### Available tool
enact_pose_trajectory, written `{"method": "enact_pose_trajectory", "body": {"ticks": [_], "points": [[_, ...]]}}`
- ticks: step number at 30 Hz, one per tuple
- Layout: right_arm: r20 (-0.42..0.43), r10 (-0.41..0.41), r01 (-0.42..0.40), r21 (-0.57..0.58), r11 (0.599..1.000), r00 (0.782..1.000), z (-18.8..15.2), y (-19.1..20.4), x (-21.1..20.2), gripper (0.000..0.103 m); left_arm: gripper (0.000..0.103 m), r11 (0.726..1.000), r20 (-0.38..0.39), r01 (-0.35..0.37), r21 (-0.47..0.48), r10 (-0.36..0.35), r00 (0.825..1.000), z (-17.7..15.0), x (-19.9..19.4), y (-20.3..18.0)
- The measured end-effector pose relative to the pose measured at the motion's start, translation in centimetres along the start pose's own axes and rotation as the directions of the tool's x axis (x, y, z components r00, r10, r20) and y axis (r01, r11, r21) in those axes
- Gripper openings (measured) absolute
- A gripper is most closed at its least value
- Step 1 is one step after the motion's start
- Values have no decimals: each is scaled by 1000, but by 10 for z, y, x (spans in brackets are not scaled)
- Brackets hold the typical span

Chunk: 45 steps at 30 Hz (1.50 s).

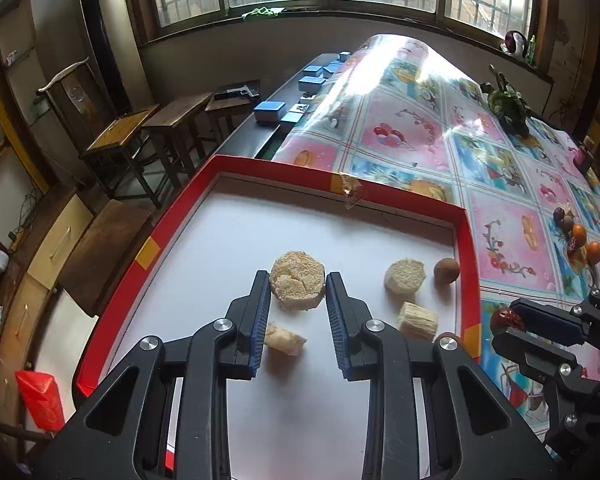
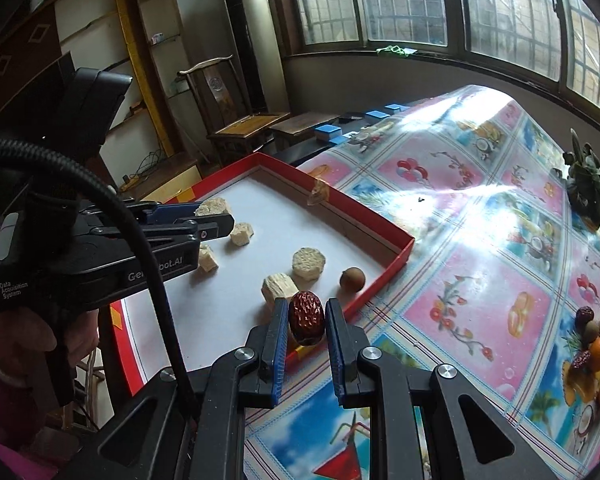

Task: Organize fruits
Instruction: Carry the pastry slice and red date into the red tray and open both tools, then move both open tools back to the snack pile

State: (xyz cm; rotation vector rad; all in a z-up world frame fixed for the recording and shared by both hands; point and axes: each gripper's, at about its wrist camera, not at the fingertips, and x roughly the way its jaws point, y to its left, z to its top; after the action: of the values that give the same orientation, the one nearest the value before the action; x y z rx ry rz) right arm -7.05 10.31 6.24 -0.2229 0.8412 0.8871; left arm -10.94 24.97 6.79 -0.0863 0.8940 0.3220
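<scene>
A red-rimmed tray (image 1: 470, 240) with a white floor holds several pale sugarcane chunks and a brown round fruit (image 1: 446, 270). My left gripper (image 1: 298, 285) is shut on a large round chunk (image 1: 297, 286) and holds it over the tray floor. Another chunk (image 1: 285, 339) lies just below it. My right gripper (image 2: 307, 317) is shut on a dark red wrinkled date (image 2: 306, 317) above the tray's near corner (image 2: 408, 246). It also shows in the left wrist view (image 1: 510, 322). More fruits (image 2: 594, 354) lie in a pile on the tablecloth at far right.
The table has a glossy patterned cloth (image 2: 480, 240). Blue boxes (image 1: 269, 111) sit on a dark counter behind the tray. A dark plant ornament (image 2: 588, 184) stands at the far right. Wooden stools (image 1: 172, 120) and a chair stand left of the table.
</scene>
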Motion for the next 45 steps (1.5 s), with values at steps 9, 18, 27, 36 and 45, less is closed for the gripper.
{"method": "enact_pose_trajectory", "body": {"ticks": [9,18,27,36,45], "points": [[-51,52,-55,-66,996,997,6,28,25,18,27,998,-37,-39,-59,37,999,-1,18,32],[-119,98,-110,-101,989,988,2,45,54,18,27,994,-75,-30,-101,23,997,-1,32,44],[-152,101,-114,-76,991,983,1,43,74,18,27,993,-120,-23,-117,9,993,-6,42,45],[-119,118,-125,-54,991,986,-3,42,62,30,59,990,-83,-56,-131,45,996,-5,32,42],[-27,99,-98,42,994,995,-5,9,25,45,59,997,-24,-23,-77,21,999,3,11,5]]}}
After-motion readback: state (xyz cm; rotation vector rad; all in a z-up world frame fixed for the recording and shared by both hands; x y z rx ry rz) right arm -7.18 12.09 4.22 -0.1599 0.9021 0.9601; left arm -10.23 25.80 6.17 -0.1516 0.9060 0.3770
